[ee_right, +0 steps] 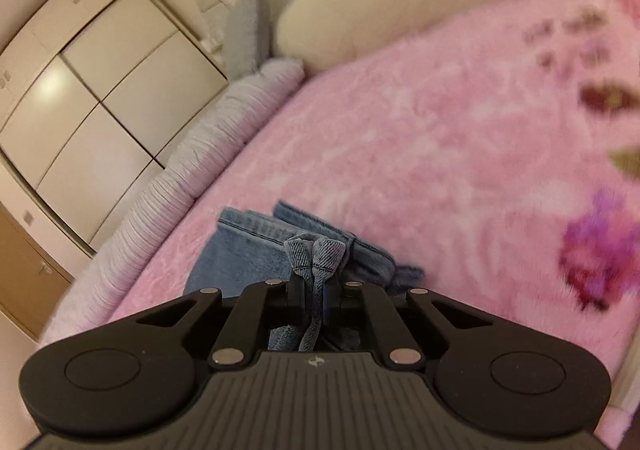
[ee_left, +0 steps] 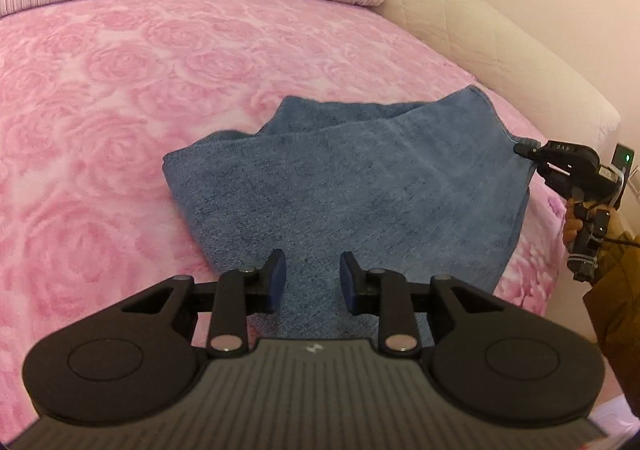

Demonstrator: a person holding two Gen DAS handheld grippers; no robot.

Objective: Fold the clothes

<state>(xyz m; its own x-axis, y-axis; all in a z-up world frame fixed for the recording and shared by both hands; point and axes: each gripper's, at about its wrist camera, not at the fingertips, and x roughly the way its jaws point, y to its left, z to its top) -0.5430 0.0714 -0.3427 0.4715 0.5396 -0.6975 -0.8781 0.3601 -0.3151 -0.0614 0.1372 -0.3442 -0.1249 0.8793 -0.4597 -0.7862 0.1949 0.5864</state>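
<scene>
Where the right gripper (ee_right: 314, 290) pinches, folded blue jeans (ee_left: 352, 178) bunch.

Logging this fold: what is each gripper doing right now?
Left gripper: open, holding nothing, over the jeans.
Right gripper: closed on the jeans' edge.

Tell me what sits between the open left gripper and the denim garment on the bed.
Nothing visible does. The left gripper hangs open directly over the near edge of the denim garment on the pink blanket; the right gripper grips its far corner.
</scene>
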